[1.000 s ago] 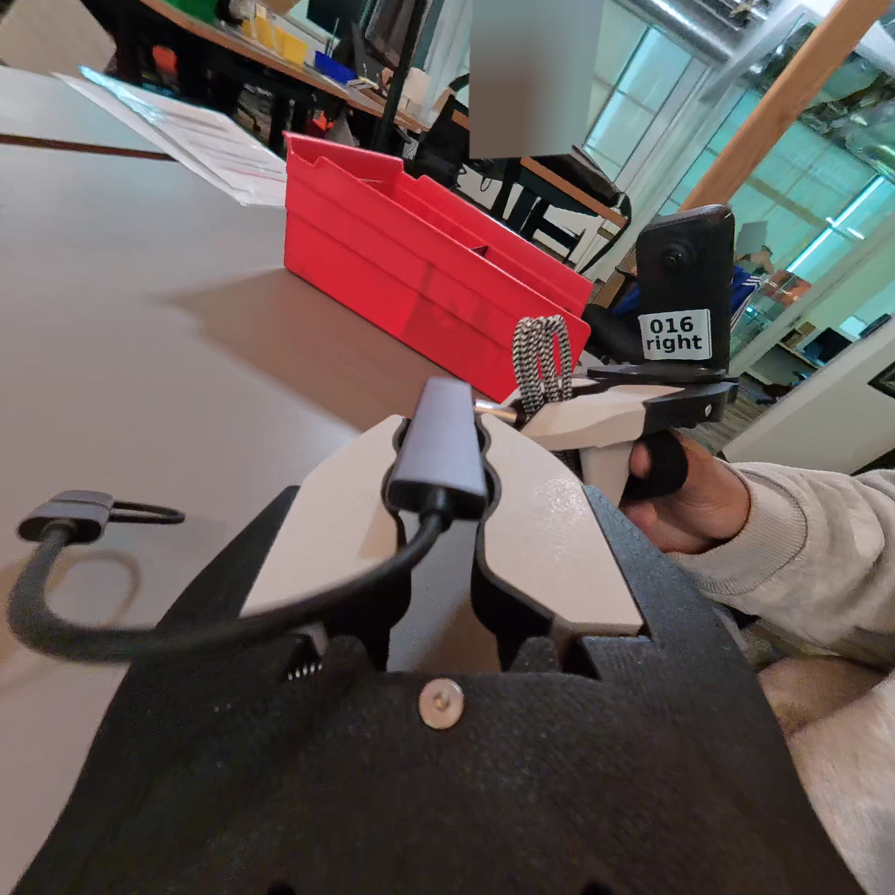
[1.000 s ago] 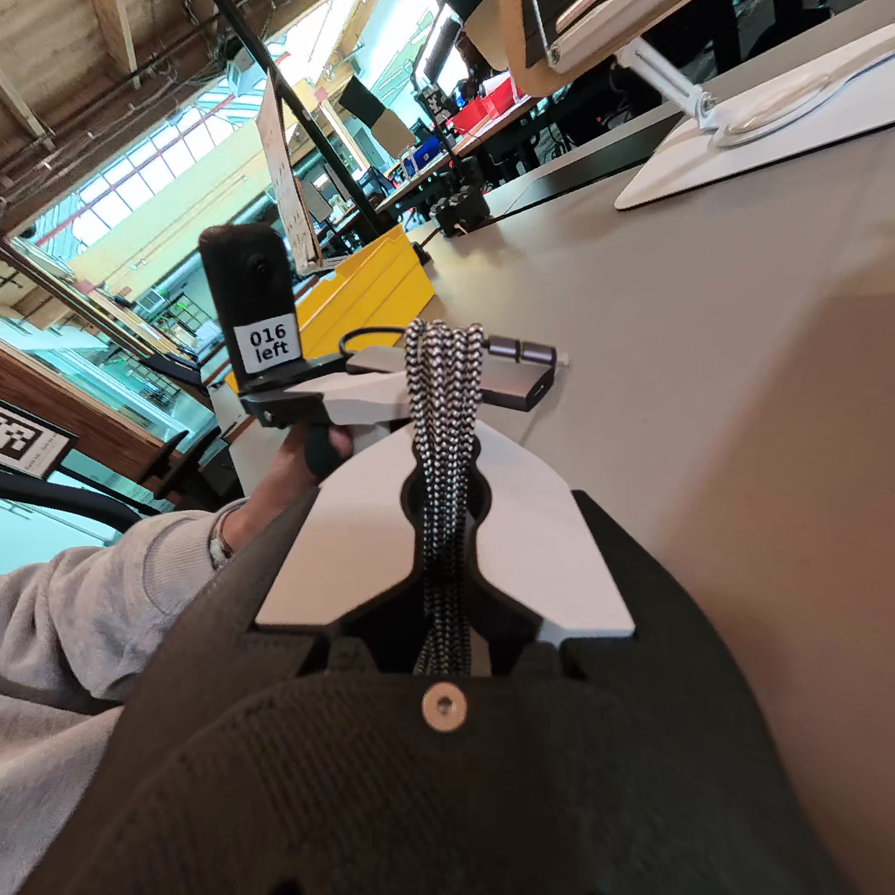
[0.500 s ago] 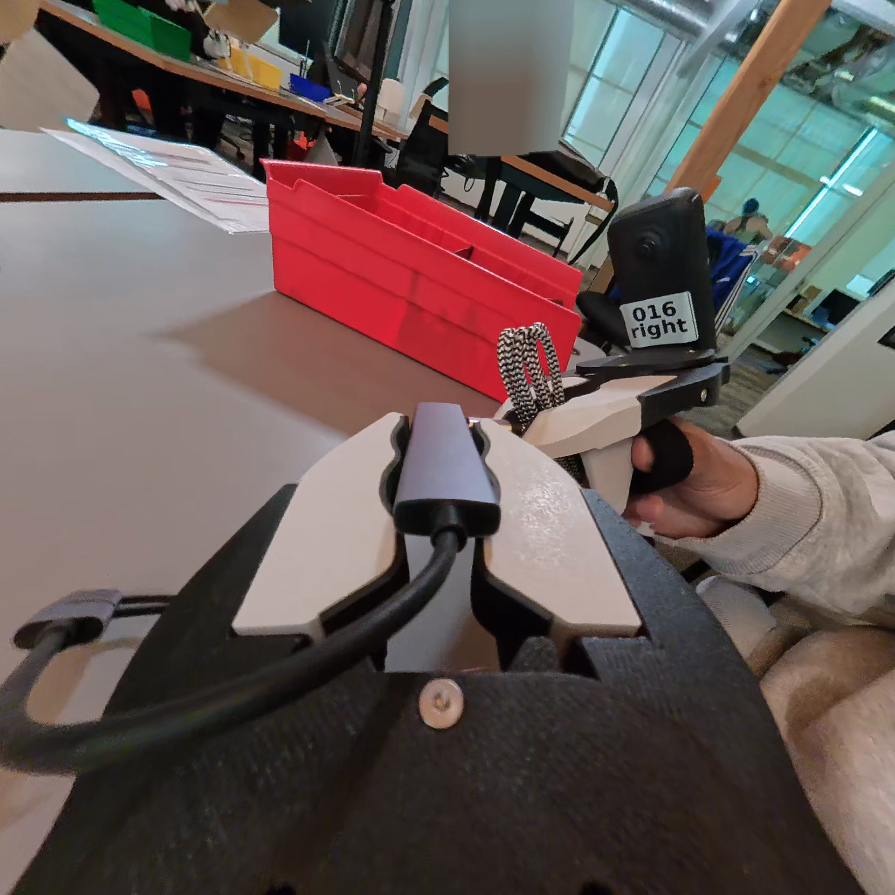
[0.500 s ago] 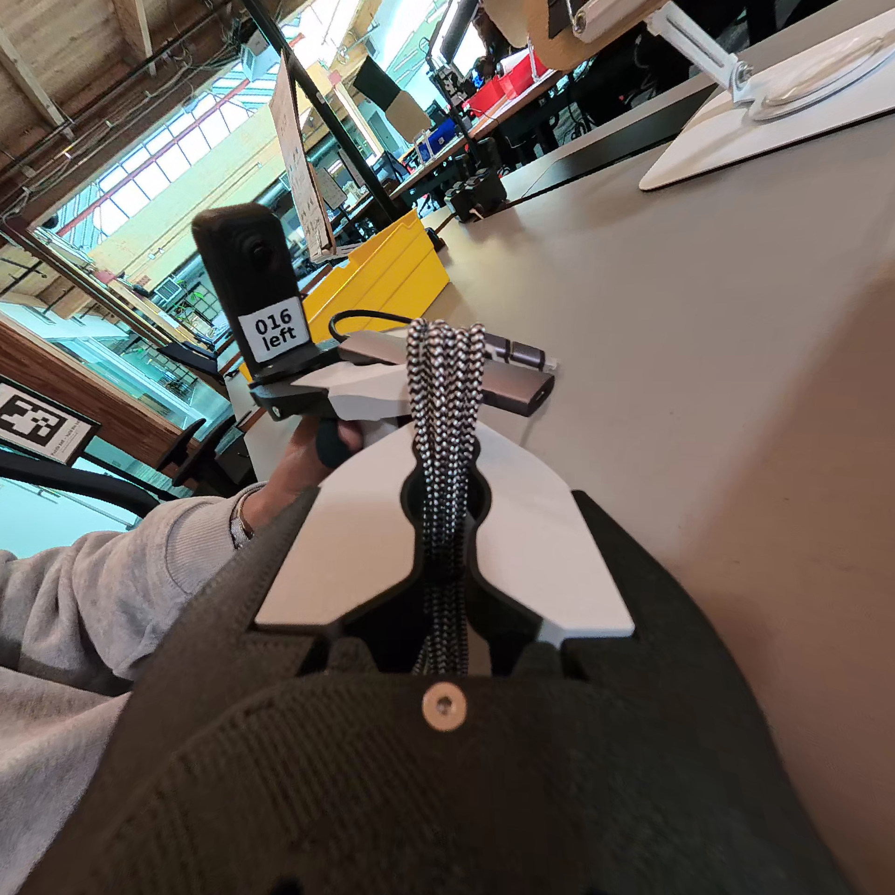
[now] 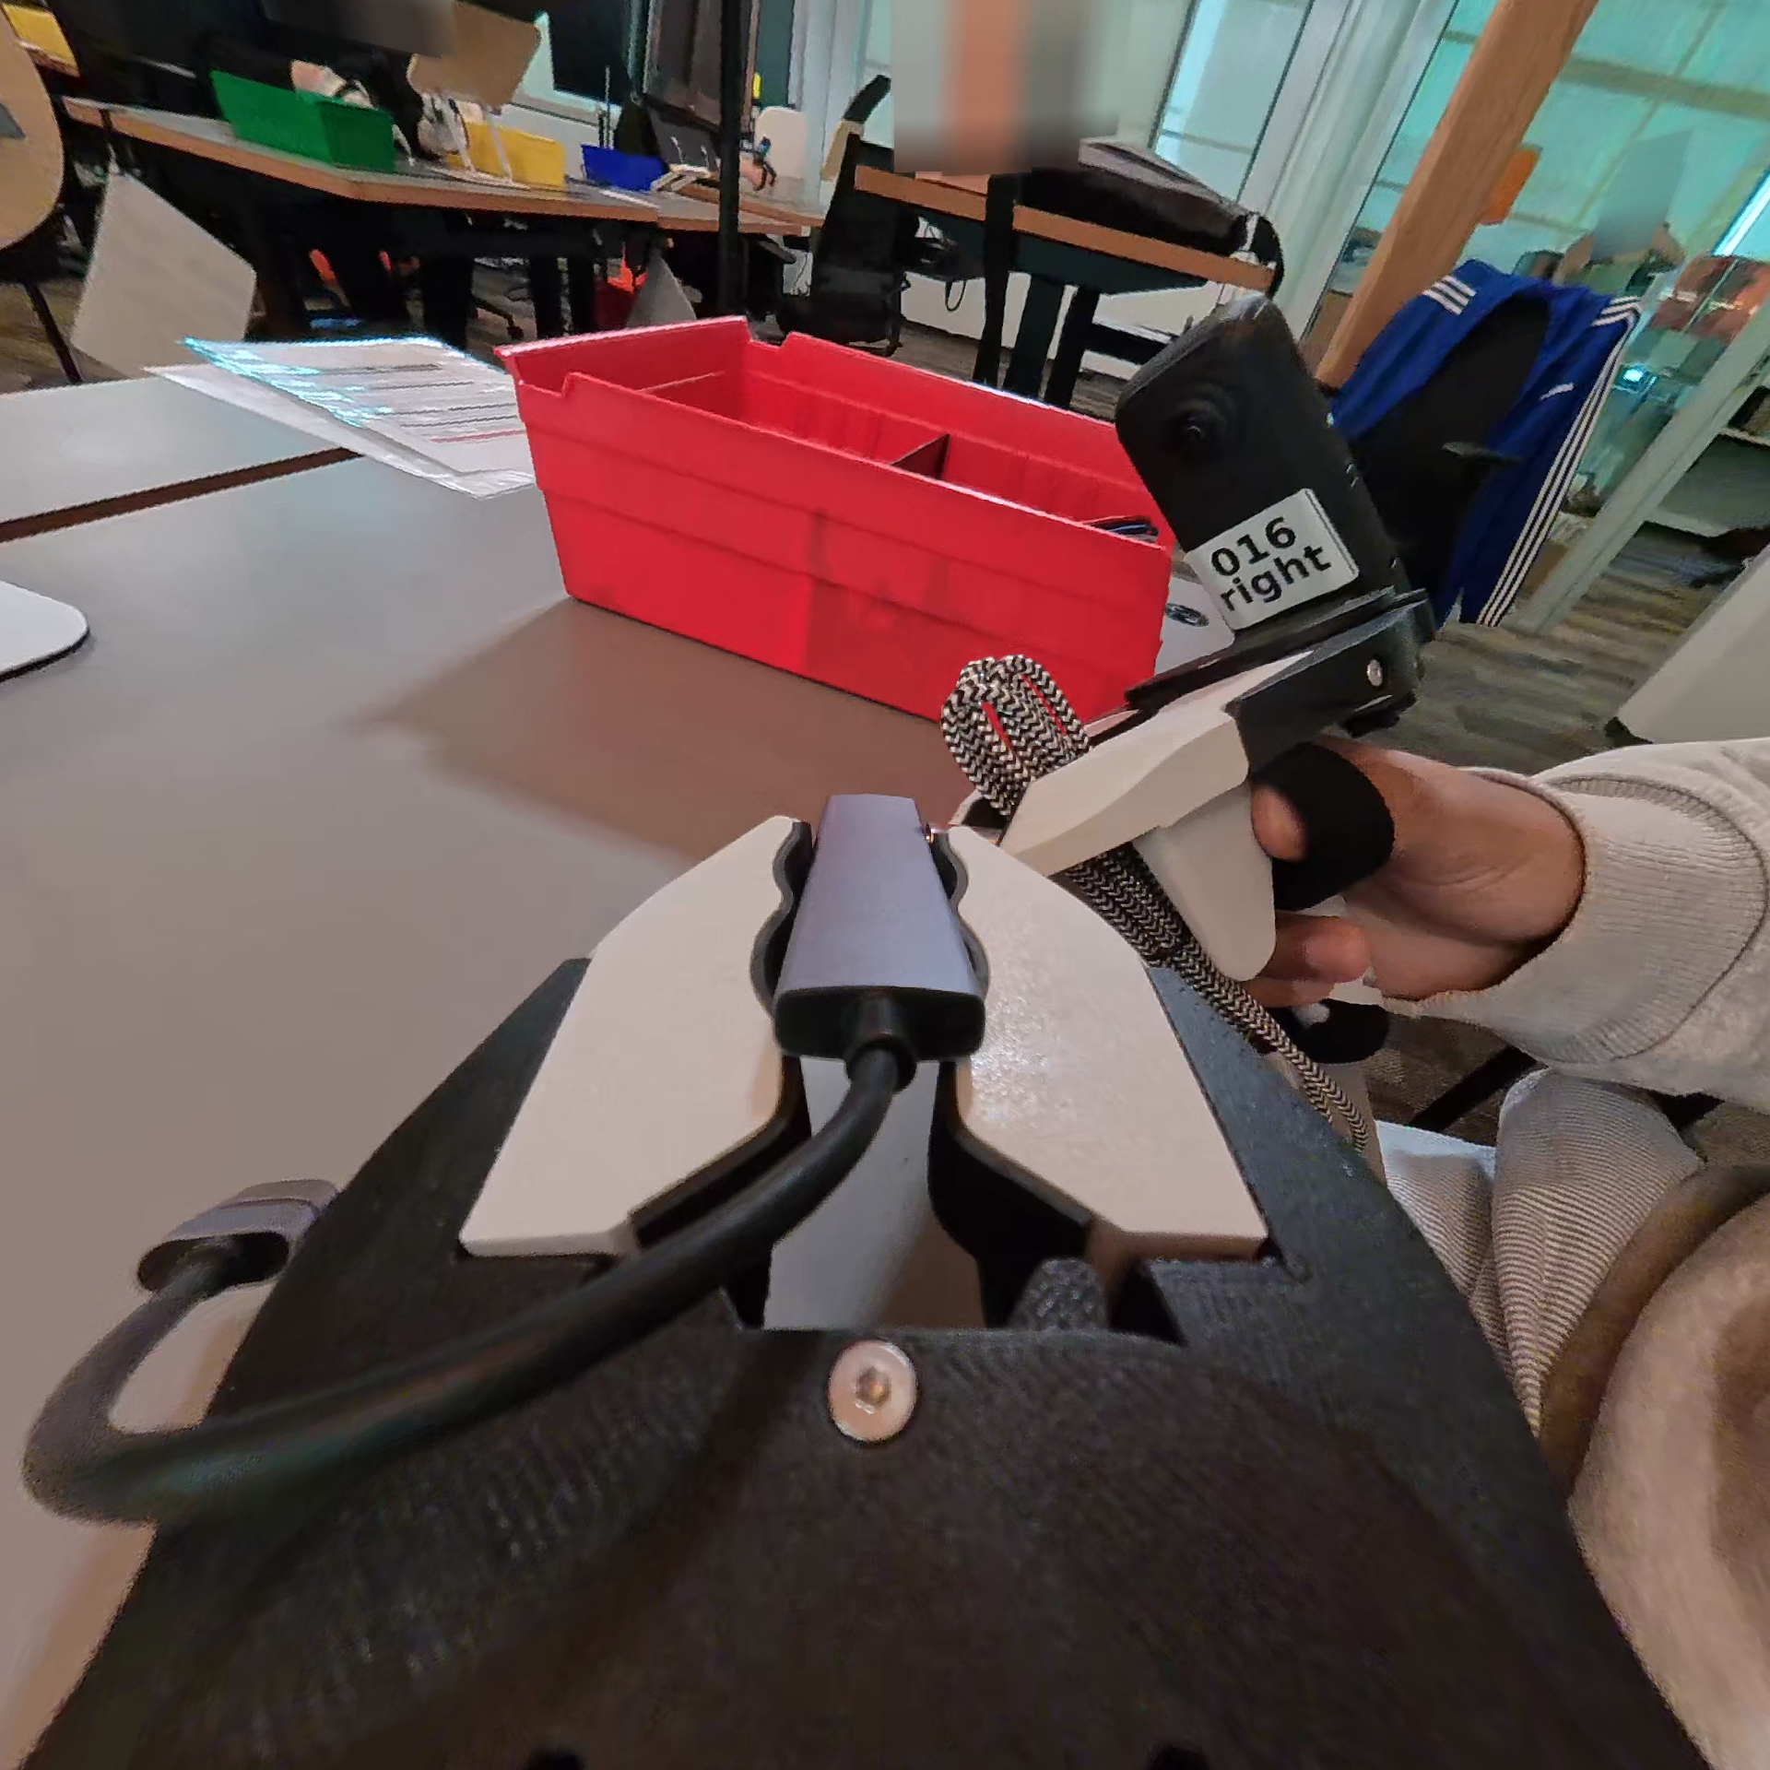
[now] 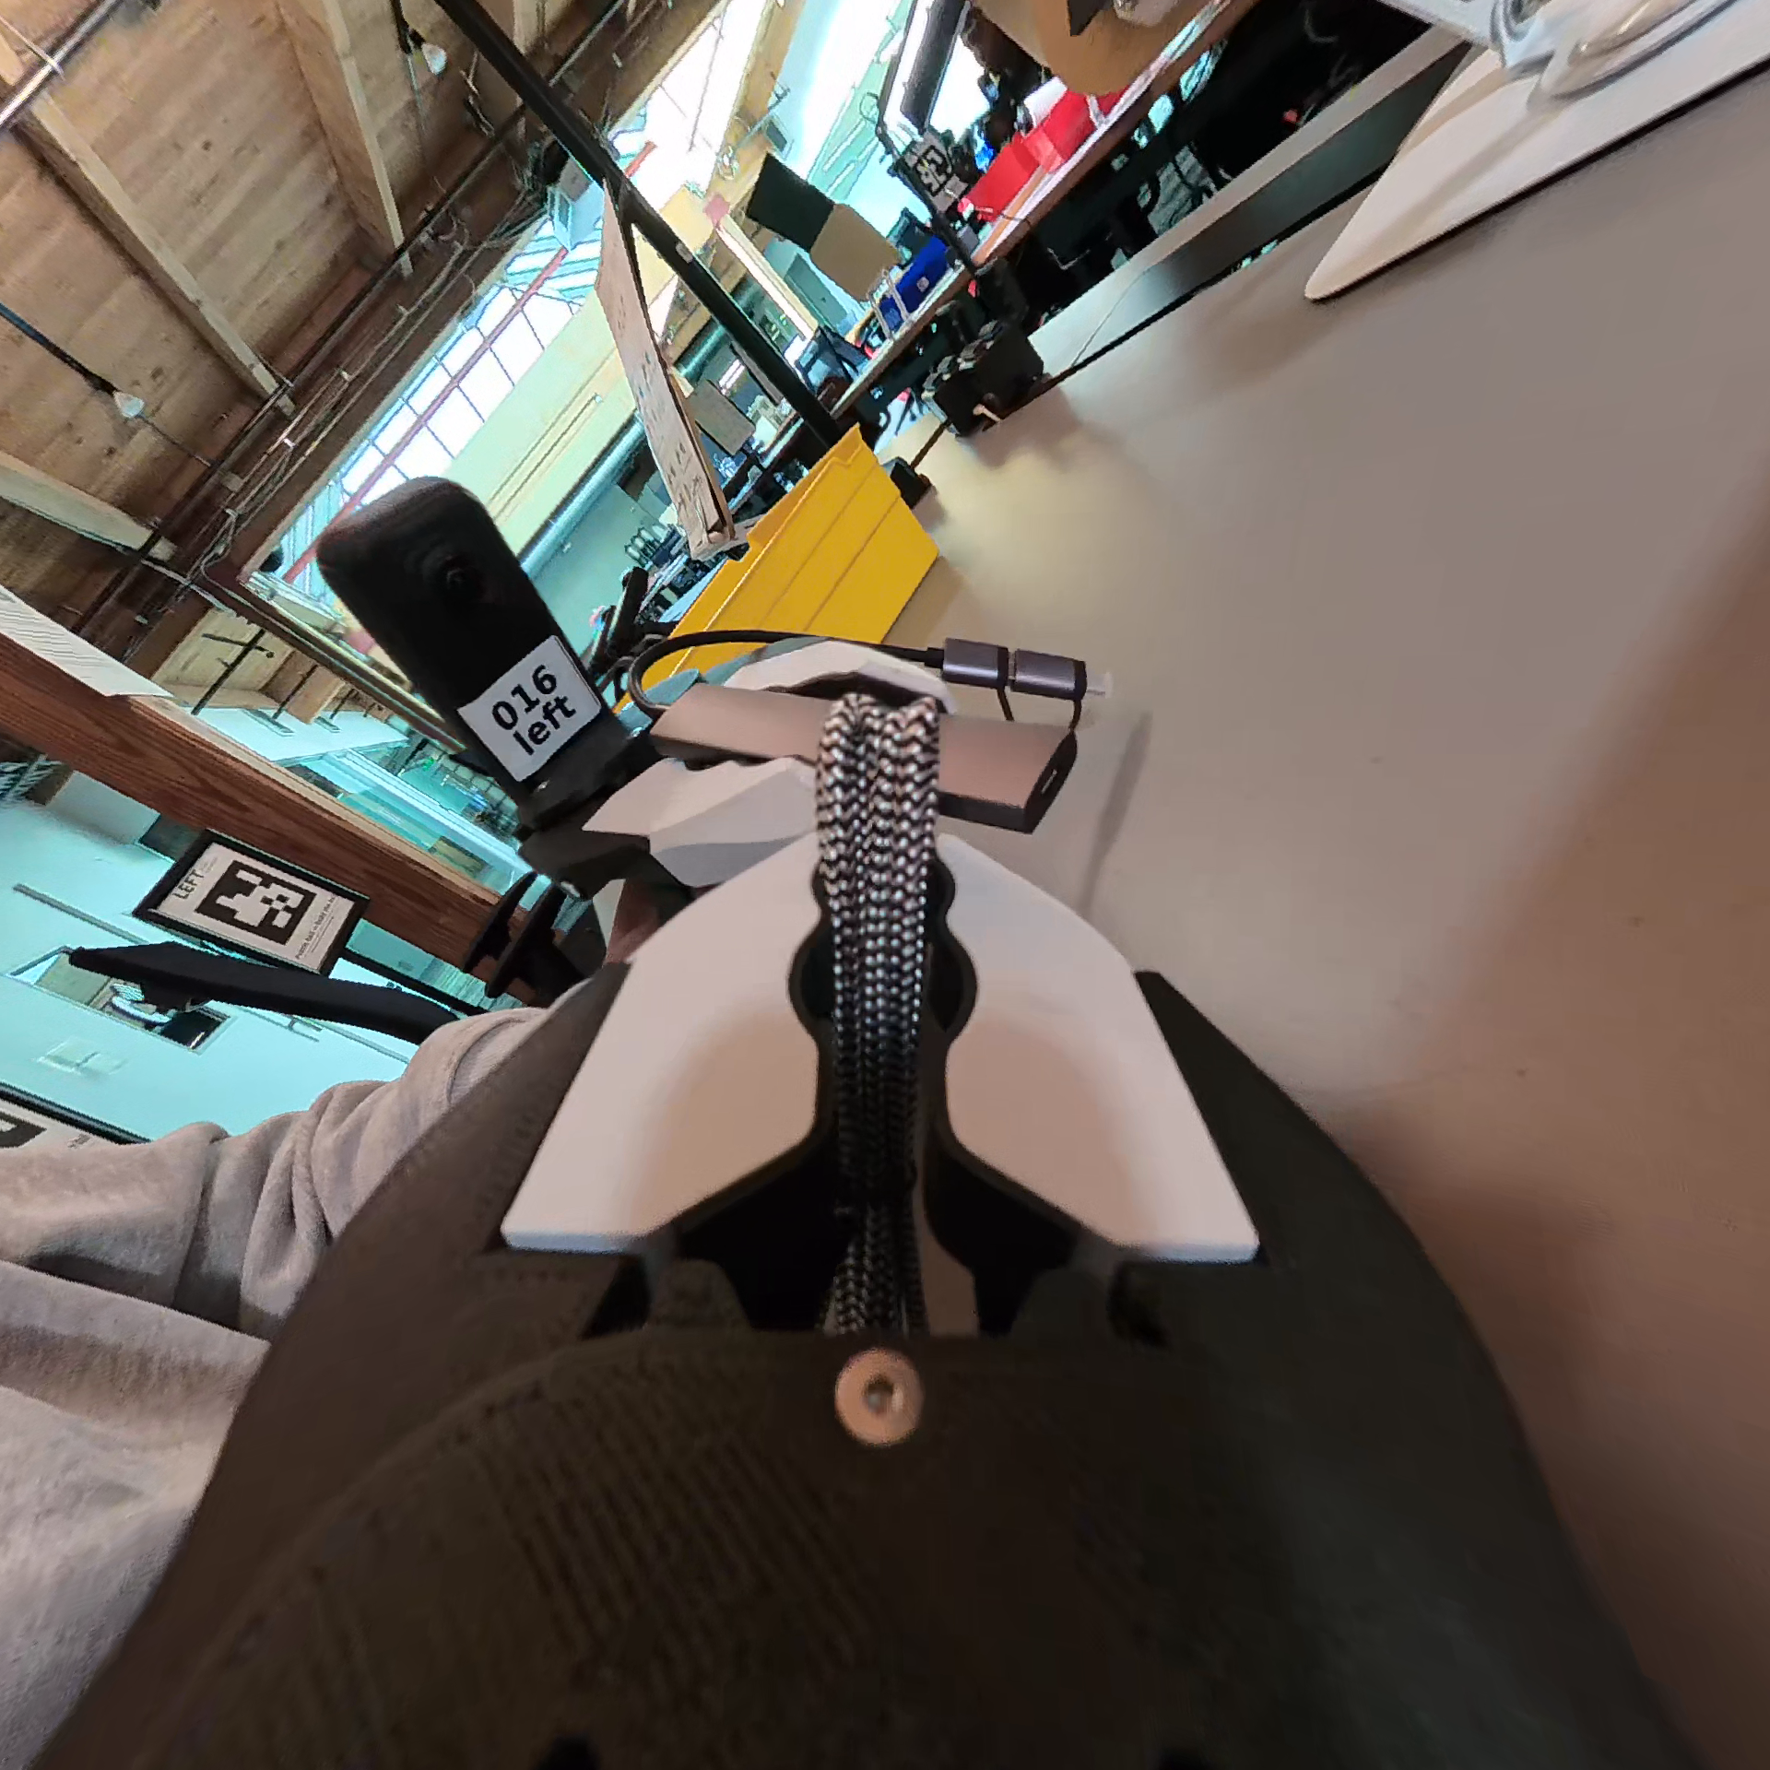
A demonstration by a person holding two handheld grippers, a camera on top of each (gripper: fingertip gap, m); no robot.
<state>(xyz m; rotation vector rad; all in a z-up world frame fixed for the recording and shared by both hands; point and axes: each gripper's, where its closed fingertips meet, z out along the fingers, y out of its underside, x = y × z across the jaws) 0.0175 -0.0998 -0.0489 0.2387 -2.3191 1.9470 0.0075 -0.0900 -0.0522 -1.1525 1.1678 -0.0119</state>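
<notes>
My left gripper [image 5: 873, 843] is shut on a grey adapter hub [image 5: 876, 910]. The hub's black cord [image 5: 479, 1341] loops back to a small grey plug [image 5: 230, 1236] at the left. My right gripper [image 6: 876, 862] is shut on a bundle of black-and-white braided cable [image 6: 876, 833]. In the left wrist view the right gripper [image 5: 1044, 824] and its braided cable [image 5: 1006, 718] sit just right of the hub's far end, close to touching it. In the right wrist view the hub [image 6: 958, 766] lies crosswise just beyond the braided loops, with its plug [image 6: 1015, 670] above.
A red bin [image 5: 843, 536] with a divider stands on the grey table [image 5: 287, 766] beyond the grippers. A paper sheet [image 5: 383, 402] lies at the back left. A yellow bin [image 6: 814, 575] sits behind the left gripper. A white pad [image 6: 1532, 172] lies at the far right. Both grippers' tips are close together, under 4 cm apart.
Both grippers have kept their hold and stayed close together. The left view has swung right and tilted, so the red bin shows more from above; the hub's plug has drifted lower left.
</notes>
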